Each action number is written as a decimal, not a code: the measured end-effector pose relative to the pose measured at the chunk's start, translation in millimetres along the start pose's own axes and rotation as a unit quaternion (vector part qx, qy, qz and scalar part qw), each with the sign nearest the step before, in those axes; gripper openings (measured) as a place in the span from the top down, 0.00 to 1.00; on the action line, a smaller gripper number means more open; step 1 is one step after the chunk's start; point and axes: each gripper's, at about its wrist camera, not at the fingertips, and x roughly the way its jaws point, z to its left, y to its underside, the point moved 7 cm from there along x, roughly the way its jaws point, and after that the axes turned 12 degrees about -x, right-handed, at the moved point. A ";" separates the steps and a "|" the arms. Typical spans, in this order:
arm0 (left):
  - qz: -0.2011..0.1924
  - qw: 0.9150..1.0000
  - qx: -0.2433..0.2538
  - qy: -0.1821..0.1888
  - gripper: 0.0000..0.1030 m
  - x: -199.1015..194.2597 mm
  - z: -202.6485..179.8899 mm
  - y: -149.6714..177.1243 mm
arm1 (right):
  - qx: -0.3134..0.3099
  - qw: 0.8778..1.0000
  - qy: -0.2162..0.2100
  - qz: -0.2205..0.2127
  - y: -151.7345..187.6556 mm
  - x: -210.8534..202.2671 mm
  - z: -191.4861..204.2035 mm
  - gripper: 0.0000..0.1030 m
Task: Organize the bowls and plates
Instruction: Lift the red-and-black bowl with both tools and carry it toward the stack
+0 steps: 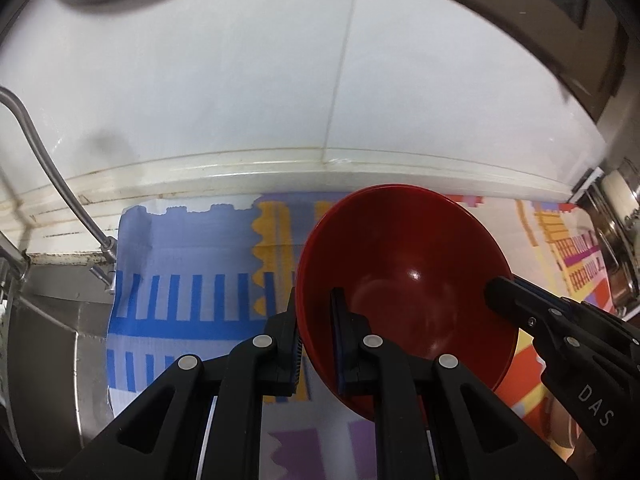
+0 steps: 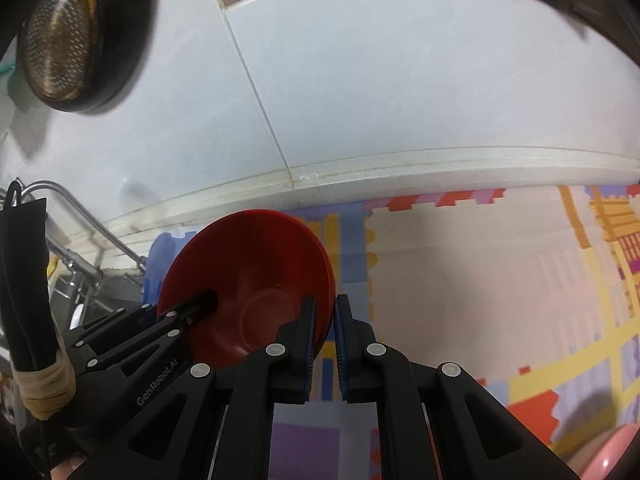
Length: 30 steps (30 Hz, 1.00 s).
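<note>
A red bowl [image 1: 404, 280], seemingly two nested ones, is held tilted above a colourful patterned mat [image 1: 188, 288]. My left gripper [image 1: 318, 320] is shut on its left rim, one finger inside and one outside. My right gripper [image 2: 325, 328] is shut on the right rim of the red bowl [image 2: 248, 272], one finger inside and one outside. The right gripper also shows in the left wrist view [image 1: 500, 292], reaching over the bowl's right rim. The left gripper shows in the right wrist view [image 2: 200, 304], its finger inside the bowl.
A white tiled wall [image 1: 280, 80] rises behind the counter. A steel faucet [image 1: 48, 184] and sink [image 1: 48, 360] lie to the left. A steel pot [image 1: 616, 248] stands at the right. A pink dish [image 2: 612, 456] sits at the lower right. A mesh strainer [image 2: 60, 36] hangs on the wall.
</note>
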 end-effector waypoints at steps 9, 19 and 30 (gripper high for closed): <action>-0.024 0.999 0.025 0.015 0.86 -42.0 -38.9 18.2 | 0.007 1.000 0.011 -0.028 14.9 -59.3 -14.6 0.90; -0.030 0.998 0.040 0.035 0.86 -75.7 -83.3 50.6 | 0.021 0.998 0.025 -0.046 42.2 -117.8 -39.2 0.90; -0.035 0.996 0.057 0.060 0.86 -103.0 -135.3 88.2 | 0.035 0.996 0.043 -0.064 79.5 -168.3 -73.7 0.90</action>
